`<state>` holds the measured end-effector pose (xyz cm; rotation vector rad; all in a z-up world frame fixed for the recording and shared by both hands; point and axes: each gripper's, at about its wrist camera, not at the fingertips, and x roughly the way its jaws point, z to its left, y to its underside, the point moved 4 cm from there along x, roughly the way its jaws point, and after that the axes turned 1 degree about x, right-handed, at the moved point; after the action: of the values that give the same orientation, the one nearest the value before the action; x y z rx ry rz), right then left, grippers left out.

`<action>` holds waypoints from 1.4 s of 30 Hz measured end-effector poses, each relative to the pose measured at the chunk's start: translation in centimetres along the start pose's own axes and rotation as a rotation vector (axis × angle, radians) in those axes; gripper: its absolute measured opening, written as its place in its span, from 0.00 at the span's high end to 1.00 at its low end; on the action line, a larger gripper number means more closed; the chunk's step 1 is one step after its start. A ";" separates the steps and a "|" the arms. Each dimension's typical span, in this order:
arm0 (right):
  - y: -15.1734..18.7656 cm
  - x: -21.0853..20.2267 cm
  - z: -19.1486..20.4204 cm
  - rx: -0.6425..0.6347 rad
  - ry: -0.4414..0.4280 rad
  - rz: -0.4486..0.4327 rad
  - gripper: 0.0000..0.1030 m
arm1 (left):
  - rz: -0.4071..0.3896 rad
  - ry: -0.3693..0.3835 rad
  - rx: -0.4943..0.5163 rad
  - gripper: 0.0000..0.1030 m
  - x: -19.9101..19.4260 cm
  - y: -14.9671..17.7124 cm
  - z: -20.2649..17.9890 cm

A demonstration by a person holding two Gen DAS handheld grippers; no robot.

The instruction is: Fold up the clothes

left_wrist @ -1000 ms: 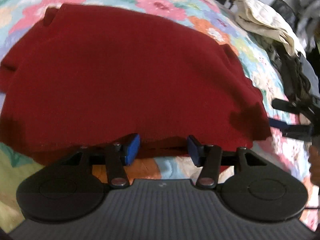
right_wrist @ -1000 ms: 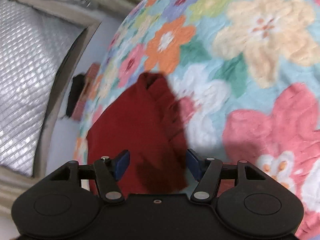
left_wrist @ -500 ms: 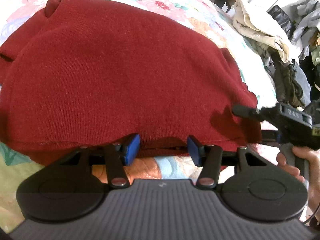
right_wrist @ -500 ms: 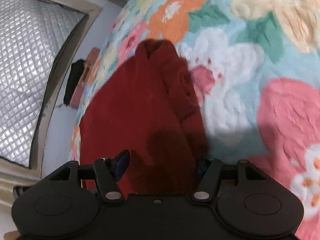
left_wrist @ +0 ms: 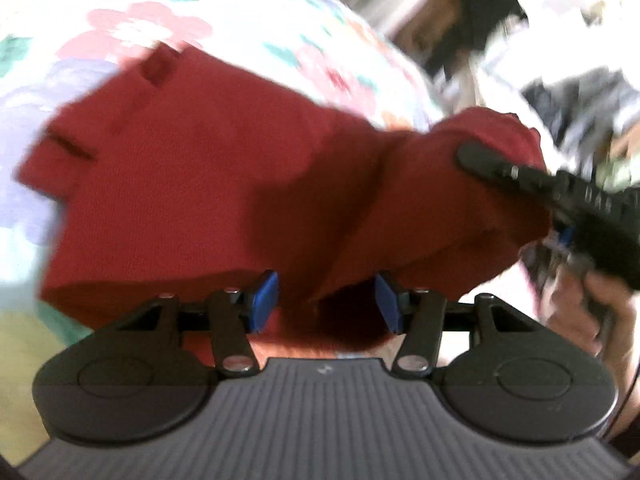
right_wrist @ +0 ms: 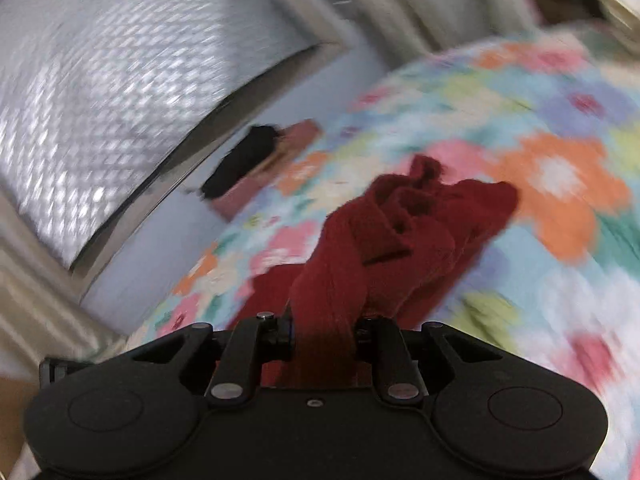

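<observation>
Right gripper [right_wrist: 323,334]: jaws, apart 0.5 s ago, now closed on the red sweater [right_wrist: 404,236]. Sweater's right corner [left_wrist: 480,168], flat on the bedspread [left_wrist: 200,12] before, now lifted and bunched toward upper right of left wrist frame. Fabric has advanced between the jaws of the left gripper [left_wrist: 326,304].

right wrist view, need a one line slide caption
Right gripper clamped on a bunched fold of the red sweater, lifting it off the floral bedspread.
</observation>
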<state>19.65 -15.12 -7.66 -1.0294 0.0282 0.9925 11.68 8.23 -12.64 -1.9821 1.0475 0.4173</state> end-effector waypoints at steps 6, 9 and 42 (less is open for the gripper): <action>-0.5 5.0 6.0 -0.221 -0.052 0.093 0.80 | -0.132 -0.073 -0.094 0.49 -3.8 -2.4 4.3; -0.1 7.7 8.0 -0.277 -0.075 0.159 0.79 | -0.155 -0.089 -0.128 0.49 -4.2 -2.9 5.7; 5.7 4.6 3.0 -0.281 0.165 0.197 0.52 | -0.247 -0.070 -0.255 0.17 -1.5 -2.5 8.2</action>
<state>17.18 -9.04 -12.06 -1.3852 0.1309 1.1085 13.53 16.33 -15.36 -2.2724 0.7215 0.5007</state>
